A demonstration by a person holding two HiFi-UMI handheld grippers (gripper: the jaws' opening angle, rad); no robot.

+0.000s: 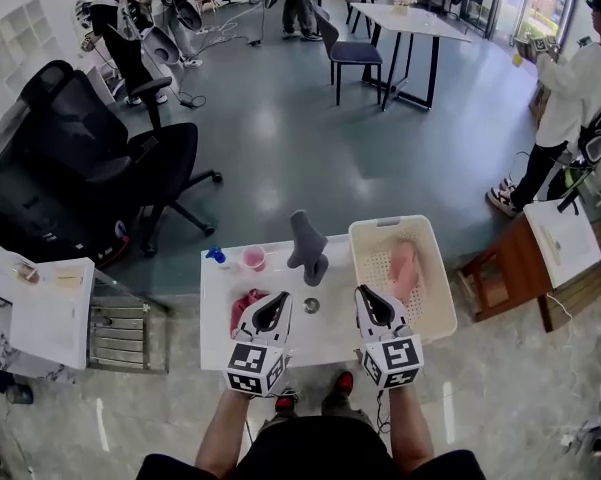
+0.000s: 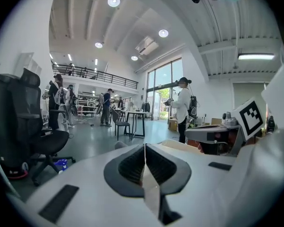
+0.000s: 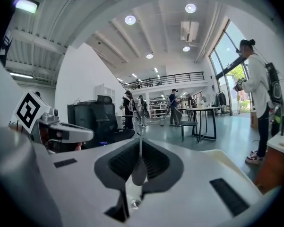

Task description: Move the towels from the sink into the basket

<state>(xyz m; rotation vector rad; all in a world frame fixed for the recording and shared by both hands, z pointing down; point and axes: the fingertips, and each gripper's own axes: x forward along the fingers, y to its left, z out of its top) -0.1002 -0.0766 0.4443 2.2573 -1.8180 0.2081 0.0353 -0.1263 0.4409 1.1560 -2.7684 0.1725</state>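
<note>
Our left claw [image 1: 272, 313] and right claw [image 1: 373, 306] hang pinched closed, empty, over the worktop's [image 1: 320, 340] near edge, bare surface between them; the right overlaps the basket's [image 1: 390, 222] corner.

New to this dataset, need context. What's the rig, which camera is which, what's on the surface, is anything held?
There is no robot: a person holds a two-jaw gripper in each hand. The wide picture comes from a head camera looking down. The other two cameras ride on the grippers and look along their jaws. Below is a white sink with a grey faucet, a pink cup, a blue bottle and a red towel lying in it. Beside it stands a white basket with a pink towel inside. The left gripper and right gripper are both shut and hold nothing.
</note>
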